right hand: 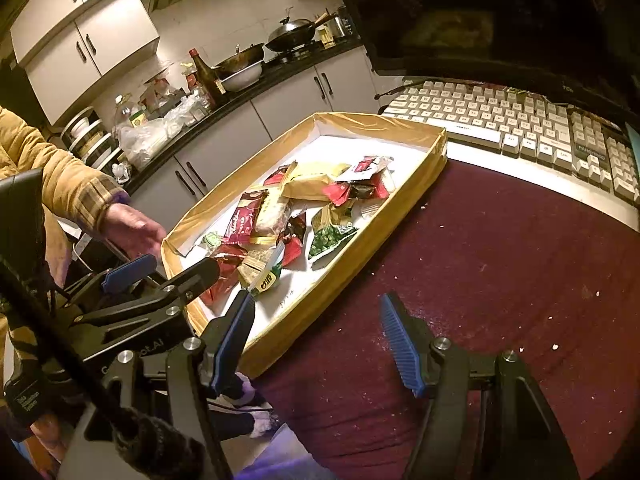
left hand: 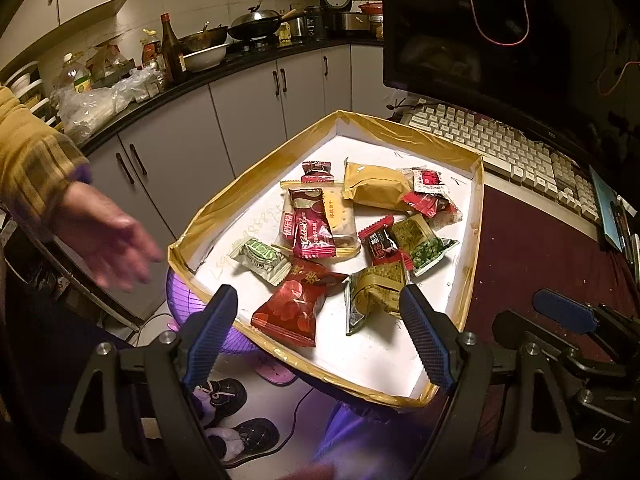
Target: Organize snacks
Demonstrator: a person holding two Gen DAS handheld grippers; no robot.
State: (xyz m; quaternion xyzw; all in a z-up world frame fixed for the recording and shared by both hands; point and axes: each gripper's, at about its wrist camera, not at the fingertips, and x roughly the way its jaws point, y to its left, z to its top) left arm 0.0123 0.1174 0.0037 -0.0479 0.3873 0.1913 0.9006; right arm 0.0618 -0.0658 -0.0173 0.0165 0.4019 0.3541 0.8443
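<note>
On the maroon tabletop sits my shallow tray, gold tape round its rim and white inside, one end overhanging the table edge; behind it lie a beige keyboard and a dark monitor; scrawled handwriting on the tray floor is too faint to read; all the snacks lie loose in the tray, about eleven packets, some overlapping; the biggest are a plain gold pack, a red foil pack with gold characters, and a cracker pack under a crimson sachet lettered in script I cannot make out; I count two green pea packets, a green-and-white candy, and several small red sachets; only the right wrist view shows yellow lettering on the near olive packet, unreadable; only the left wrist view shows two slippers on the floor; someone's bare hand hovers beside the tray; my left gripper is spread wide over the tray's near end, holding nothing; my right gripper is likewise spread and empty, above the tabletop beside the tray.
</note>
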